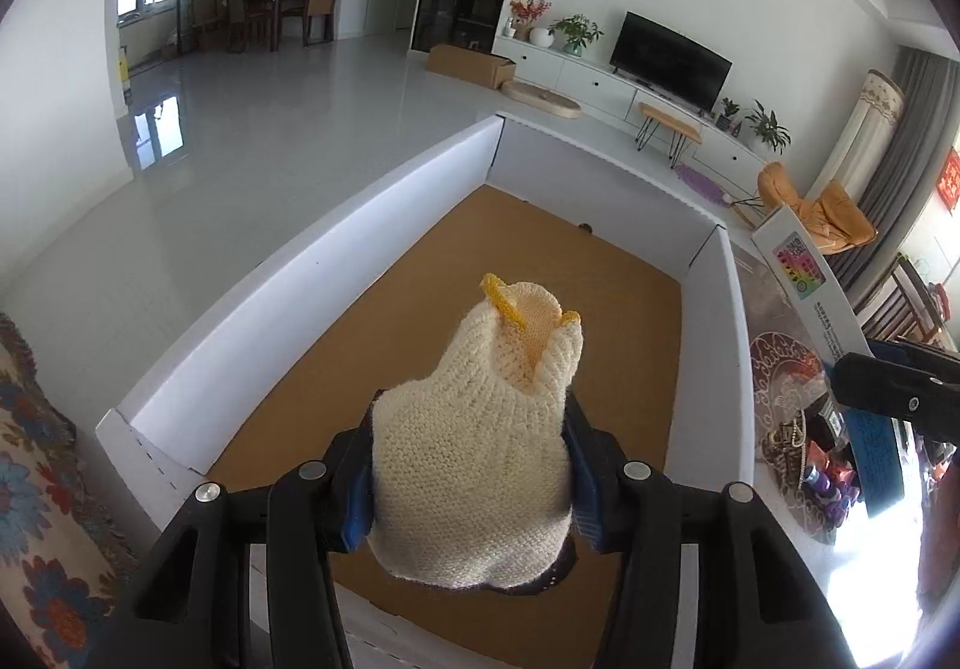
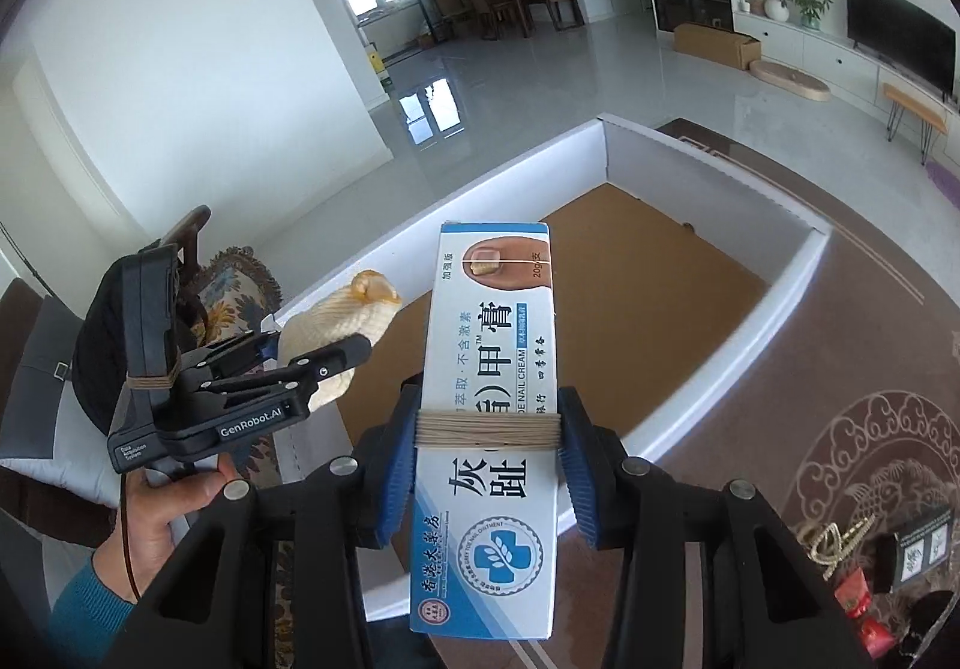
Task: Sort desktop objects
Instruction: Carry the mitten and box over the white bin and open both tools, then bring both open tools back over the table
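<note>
My left gripper is shut on a cream knitted glove with a yellow cuff, held above a white box with a brown cardboard floor. My right gripper is shut on a white and blue nail cream carton with a band of elastic around it, over the box's near edge. In the right wrist view the left gripper shows at the left with the glove, held by a hand. The carton and right gripper's fingers appear at the right of the left wrist view.
The box floor is bare apart from a small dark speck at its far side. Small trinkets lie on a patterned mat at the right: a gold hair clip, a dark little box, red pieces. A floral cushion is at the left.
</note>
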{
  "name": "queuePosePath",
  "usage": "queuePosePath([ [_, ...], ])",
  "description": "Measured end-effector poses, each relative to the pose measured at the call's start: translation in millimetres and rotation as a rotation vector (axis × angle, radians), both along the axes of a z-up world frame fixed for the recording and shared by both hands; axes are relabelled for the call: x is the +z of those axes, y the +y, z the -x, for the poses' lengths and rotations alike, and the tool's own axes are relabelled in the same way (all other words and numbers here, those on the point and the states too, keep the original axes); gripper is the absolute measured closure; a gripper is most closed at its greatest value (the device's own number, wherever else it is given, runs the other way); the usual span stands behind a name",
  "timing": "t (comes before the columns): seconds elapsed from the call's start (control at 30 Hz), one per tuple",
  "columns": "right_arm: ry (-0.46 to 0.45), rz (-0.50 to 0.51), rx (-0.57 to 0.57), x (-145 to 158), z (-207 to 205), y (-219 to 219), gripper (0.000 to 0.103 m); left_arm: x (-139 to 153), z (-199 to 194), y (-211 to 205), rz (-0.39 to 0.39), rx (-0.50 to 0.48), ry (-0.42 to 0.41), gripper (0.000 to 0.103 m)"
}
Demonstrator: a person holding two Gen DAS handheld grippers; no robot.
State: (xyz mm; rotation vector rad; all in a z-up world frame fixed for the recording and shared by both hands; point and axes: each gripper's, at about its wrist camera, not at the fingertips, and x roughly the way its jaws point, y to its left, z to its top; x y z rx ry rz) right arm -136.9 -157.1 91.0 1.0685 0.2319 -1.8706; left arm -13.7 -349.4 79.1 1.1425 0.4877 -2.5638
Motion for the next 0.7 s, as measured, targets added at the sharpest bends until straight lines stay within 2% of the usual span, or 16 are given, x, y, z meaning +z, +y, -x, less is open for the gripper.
queuePosePath([
  [0.07,-0.005,-0.039,0.017,-21,1,-33,0.058,-11,3,-5,0.011,0.005,-0.037,0.051],
  [0.17,-0.062,-0.113,0.014,-59,7,-64,0.056,-27,7,-9,0.008,0.010,-0.094,0.048],
  [0.23,-0.112,-0.137,-0.012,-81,14,-69,0.045,-35,9,-8,0.008,0.020,-0.120,0.037],
  [0.27,-0.131,-0.132,-0.034,-87,18,-68,0.034,-37,8,-7,0.015,0.030,-0.126,0.029],
  [0.3,-0.144,-0.114,-0.062,-90,22,-62,0.030,-39,7,-5,0.021,0.036,-0.121,0.028],
  [0.4,-0.166,-0.013,-0.121,-82,26,-30,0.027,-34,-2,3,0.042,0.051,-0.085,0.028],
  [0.47,-0.134,0.035,-0.142,-71,29,-6,0.025,-24,-9,11,0.043,0.059,-0.040,0.028],
  [0.53,-0.064,0.069,-0.161,-58,27,28,0.020,-11,-13,27,0.015,0.041,0.017,0.028],
  [0.6,0.033,0.077,-0.194,-45,17,70,0.012,5,-13,55,-0.013,-0.010,0.075,0.028],
  [0.63,0.080,0.072,-0.211,-42,12,93,0.011,12,-14,72,-0.023,-0.046,0.104,0.028],
  [0.67,0.124,0.061,-0.231,-40,7,117,0.010,18,-16,92,-0.031,-0.085,0.130,0.026],
  [0.7,0.163,0.042,-0.252,-42,2,142,0.010,22,-17,112,-0.039,-0.129,0.153,0.020],
])
